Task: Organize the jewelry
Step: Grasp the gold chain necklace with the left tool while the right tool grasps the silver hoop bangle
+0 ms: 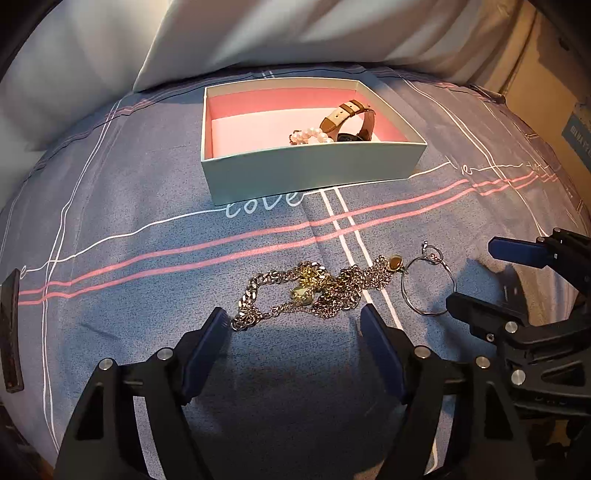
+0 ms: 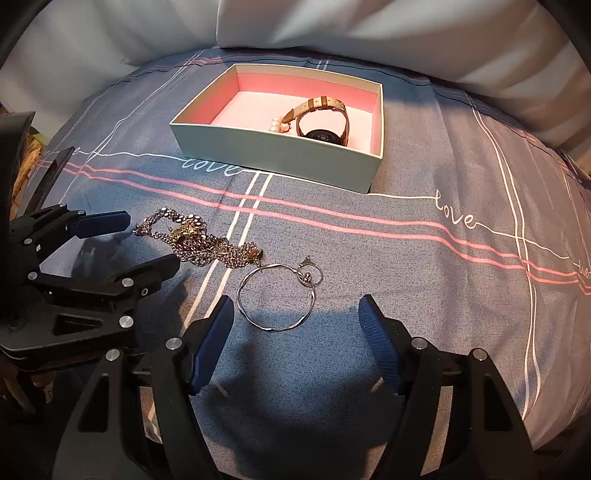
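Note:
A pale green box (image 1: 310, 168) with a pink inside stands on the bed; it shows in the right wrist view (image 2: 273, 162) too. In it lie a brown-strapped watch (image 1: 351, 120) (image 2: 325, 118) and a pearl bracelet (image 1: 312, 136) (image 2: 277, 124). A tangle of gold and silver chains (image 1: 314, 290) (image 2: 195, 242) lies on the sheet just ahead of my left gripper (image 1: 295, 321), which is open and empty. A thin silver ring bracelet (image 1: 428, 286) (image 2: 279, 295) lies beside the chains, just ahead of my right gripper (image 2: 295, 314), also open and empty.
The bed is covered by a grey-blue sheet (image 2: 424, 258) with pink and white stripes. White pillows (image 1: 258, 33) lie behind the box. A dark flat object (image 1: 10, 332) lies at the far left. Each gripper shows in the other's view: the right one (image 1: 480, 275) and the left one (image 2: 147, 242).

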Motion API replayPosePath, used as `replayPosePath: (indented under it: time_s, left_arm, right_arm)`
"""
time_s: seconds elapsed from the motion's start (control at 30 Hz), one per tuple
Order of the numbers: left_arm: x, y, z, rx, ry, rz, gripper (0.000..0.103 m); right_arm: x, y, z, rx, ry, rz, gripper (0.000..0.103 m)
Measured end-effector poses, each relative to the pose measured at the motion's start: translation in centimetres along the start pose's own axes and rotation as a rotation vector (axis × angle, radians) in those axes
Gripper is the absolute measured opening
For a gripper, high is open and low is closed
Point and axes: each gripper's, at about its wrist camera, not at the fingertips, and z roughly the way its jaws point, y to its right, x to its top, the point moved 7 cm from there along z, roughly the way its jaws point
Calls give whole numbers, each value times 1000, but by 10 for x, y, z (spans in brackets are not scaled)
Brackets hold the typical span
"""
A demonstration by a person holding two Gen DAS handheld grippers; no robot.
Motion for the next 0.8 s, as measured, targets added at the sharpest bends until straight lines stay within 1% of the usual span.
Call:
replayPosePath:
  time_s: [0.07, 0.17, 0.27, 0.3, 0.33, 0.37, 0.43, 0.53, 0.57, 0.63, 0.67, 0.7, 0.77, 0.8]
  left_arm:
    - [4, -3, 1, -8, 4, -15, 65]
    - [11, -8, -2, -34, 24, -43, 65]
    - [16, -9, -3, -25, 40, -40, 64]
    - [16, -7, -1, -28, 35, -38, 61]
    - [16, -4, 0, -31, 32, -31, 61]
    - [17, -1, 0, -30, 33, -26, 56]
    - [16, 5, 3, -39, 28, -10, 54]
    - [12, 12, 11, -56, 8, 14, 49]
    - [11, 12, 15, -53, -2, 16, 44]
    - [10, 12, 19, -43, -1, 32, 41]
    - [11, 11, 19, -41, 2, 36, 37]
    - [11, 10, 20, -43, 3, 36, 31]
    - [12, 7, 19, -53, 2, 31, 21]
    - [13, 6, 18, -63, 1, 28, 13]
  right_arm:
    - [-2, -1, 2, 10, -5, 3, 70]
    - [-4, 0, 5, 14, -6, 7, 70]
    - [-3, 0, 6, 15, -9, 9, 70]
    - [-3, 0, 7, 16, -11, 11, 70]
    - [-4, 0, 8, 15, -11, 11, 70]
    - [-4, 0, 9, 13, -11, 13, 70]
    - [-4, 1, 10, 19, -12, 15, 70]
    - [-3, 1, 12, 28, -16, 17, 70]
    - [-2, 0, 13, 31, -15, 17, 70]
    - [-1, -3, 16, 43, -22, 12, 70]
    - [-1, -5, 19, 46, -26, 10, 70]
    - [-1, -7, 22, 48, -32, 8, 70]
    - [-1, -10, 27, 50, -40, 3, 70]
    - [-1, -11, 30, 45, -42, -1, 70]
